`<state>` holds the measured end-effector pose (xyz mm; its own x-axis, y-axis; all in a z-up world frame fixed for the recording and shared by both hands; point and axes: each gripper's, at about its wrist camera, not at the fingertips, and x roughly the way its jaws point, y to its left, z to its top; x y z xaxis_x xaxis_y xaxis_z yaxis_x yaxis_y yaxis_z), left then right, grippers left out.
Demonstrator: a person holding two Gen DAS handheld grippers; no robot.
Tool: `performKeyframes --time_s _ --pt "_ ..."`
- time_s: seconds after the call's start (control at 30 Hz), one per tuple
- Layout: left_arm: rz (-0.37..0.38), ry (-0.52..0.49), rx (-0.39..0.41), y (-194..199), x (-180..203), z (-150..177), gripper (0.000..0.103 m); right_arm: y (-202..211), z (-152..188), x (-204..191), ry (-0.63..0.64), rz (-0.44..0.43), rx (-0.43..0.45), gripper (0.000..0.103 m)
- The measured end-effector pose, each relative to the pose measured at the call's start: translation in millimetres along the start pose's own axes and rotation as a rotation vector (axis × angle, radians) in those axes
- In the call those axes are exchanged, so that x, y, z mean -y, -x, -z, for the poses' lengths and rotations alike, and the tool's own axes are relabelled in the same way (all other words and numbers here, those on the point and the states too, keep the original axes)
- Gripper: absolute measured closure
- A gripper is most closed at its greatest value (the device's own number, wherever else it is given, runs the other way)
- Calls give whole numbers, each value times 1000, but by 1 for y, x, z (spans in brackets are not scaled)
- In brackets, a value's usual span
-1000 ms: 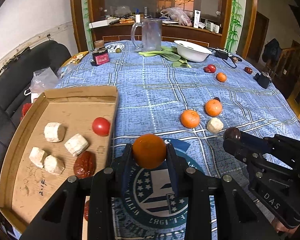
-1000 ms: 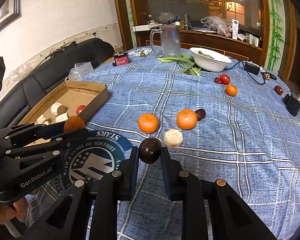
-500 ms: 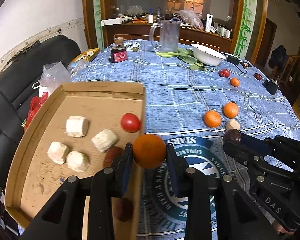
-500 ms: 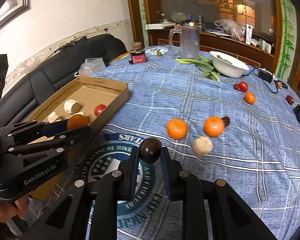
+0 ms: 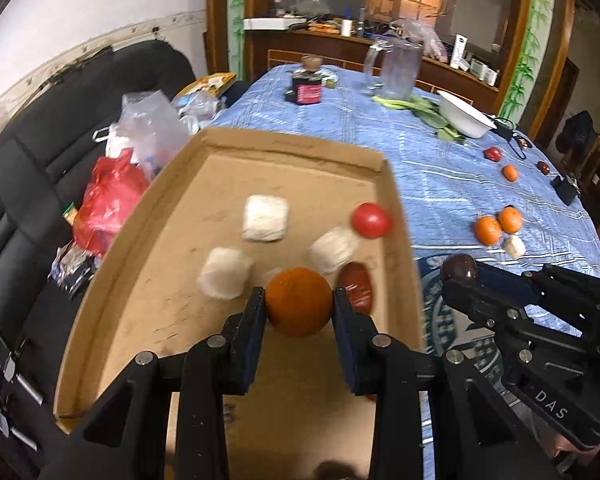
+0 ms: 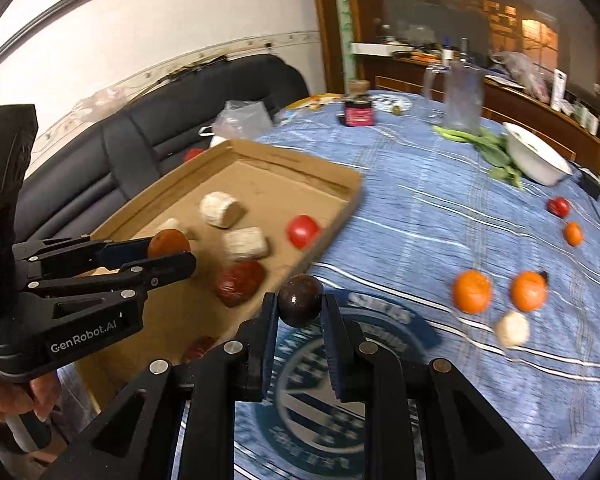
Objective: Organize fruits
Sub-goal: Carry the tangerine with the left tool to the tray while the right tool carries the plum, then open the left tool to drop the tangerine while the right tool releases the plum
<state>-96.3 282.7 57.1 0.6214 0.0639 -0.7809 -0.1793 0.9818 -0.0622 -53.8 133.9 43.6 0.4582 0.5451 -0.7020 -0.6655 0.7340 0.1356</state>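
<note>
Our left gripper (image 5: pixel 299 300) clamps a round orange (image 5: pixel 299 301), no long axis; the right gripper (image 6: pixel 300 306) clamps one dark round fruit (image 6: pixel 300 305). In the box (image 5: pixel 236 140) we count four white pieces, one tomato (image 5: pixel 370 220) and one red date (image 5: pixel 356 286), lying lengthwise away from us.

Blue-clothed table (image 6: pixel 440 208) bears cardboard tray (image 6: pixel 340 216), oranges (image 6: pixel 472 292).

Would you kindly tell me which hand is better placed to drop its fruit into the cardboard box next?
Left. Its tongs hold the orange over the cardboard box, while the right tongs hold the dark fruit over the tablecloth, just outside the box.
</note>
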Motion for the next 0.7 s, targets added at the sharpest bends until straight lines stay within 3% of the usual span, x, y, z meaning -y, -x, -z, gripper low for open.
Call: performKeyframes --time_s 0.4,0.7 --pt "-24 30 -39 -3 -29 16 71 -32 -2 -50 95 -118 -60 79" --pt "-78 40 -53 -13 -35 17 71 -48 2 -64 154 -130 -106 78"
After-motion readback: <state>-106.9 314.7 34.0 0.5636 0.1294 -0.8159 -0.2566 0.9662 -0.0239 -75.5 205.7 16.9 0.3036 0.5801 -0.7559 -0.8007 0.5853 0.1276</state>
